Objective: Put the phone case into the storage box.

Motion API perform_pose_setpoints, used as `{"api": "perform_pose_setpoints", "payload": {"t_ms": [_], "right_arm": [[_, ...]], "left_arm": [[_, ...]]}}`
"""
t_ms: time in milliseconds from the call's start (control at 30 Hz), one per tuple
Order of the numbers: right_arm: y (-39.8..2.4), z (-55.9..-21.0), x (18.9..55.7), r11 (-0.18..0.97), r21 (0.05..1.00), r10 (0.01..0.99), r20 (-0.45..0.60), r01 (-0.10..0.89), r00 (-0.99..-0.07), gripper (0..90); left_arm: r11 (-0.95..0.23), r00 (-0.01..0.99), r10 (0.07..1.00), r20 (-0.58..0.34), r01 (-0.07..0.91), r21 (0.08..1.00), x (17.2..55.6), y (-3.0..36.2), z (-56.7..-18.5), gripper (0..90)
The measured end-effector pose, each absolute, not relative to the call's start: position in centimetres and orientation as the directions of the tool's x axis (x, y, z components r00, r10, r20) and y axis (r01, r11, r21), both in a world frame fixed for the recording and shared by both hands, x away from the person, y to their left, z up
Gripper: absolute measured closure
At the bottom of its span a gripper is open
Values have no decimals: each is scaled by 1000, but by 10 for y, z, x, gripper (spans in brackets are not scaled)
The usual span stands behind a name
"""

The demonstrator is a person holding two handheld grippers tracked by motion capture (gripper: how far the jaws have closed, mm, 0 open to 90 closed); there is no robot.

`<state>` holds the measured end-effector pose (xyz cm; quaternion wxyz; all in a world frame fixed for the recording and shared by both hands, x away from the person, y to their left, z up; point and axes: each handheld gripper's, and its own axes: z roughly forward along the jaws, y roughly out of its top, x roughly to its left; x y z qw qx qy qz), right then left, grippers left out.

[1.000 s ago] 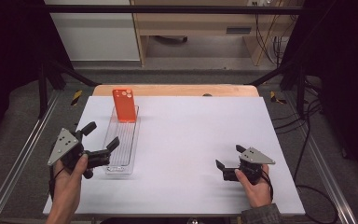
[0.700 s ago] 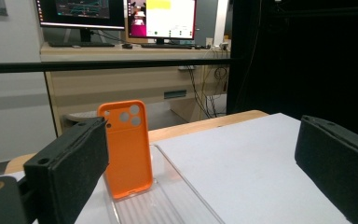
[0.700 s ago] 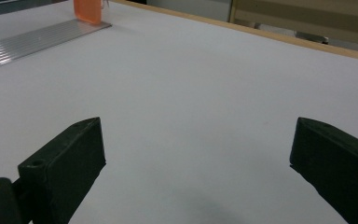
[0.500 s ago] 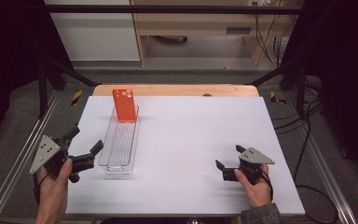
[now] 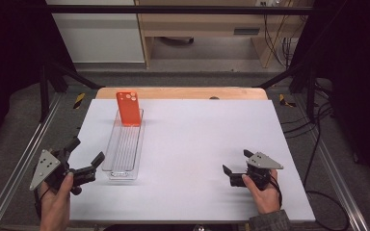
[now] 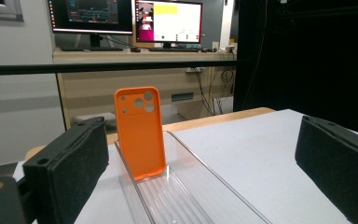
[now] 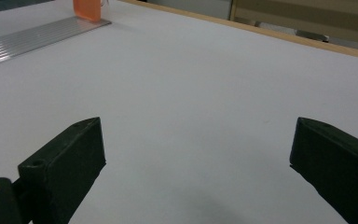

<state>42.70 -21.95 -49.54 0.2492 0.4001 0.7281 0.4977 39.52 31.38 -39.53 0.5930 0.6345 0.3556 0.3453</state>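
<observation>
Orange phone case (image 5: 128,109) stands upright at the far end of a clear plastic tray (image 5: 124,147) on the white bench (image 5: 192,144). At the tray's near end, just beside it, the left claw (image 5: 84,157) is spread wide and empty. Well apart at the bench's right, the right claw (image 5: 237,163) rests released, holding nothing.

From my left gripper (image 6: 200,154), the clear tray (image 6: 191,196) ahead runs off the frame's bottom edge, its near end unseen. From my right gripper (image 7: 198,158), the orange phone case (image 7: 89,8) far ahead-left is cropped at the top edge and blurred.
</observation>
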Motion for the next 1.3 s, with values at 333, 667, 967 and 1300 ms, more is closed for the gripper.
{"api": "perform_pose_setpoints", "payload": {"t_ms": [333, 667, 967, 1300], "right_arm": [[-219, -496, 427, 188, 924, 831, 32, 334, -556, 31], [-219, -495, 426, 188, 930, 825, 25, 316, -565, 31], [-221, -493, 425, 168, 945, 820, 24, 280, -572, 33], [-232, -489, 419, 113, 979, 841, -5, 168, -542, 36]], "left_arm": [[-41, 516, 857, 11, 46, 998, 395, 313, -409, 25], [-69, 522, 853, 28, 59, 996, 398, 309, -423, 26], [-97, 517, 855, 49, 66, 993, 400, 306, -434, 26], [-92, 510, 859, 46, 65, 994, 402, 305, -444, 26]]}}
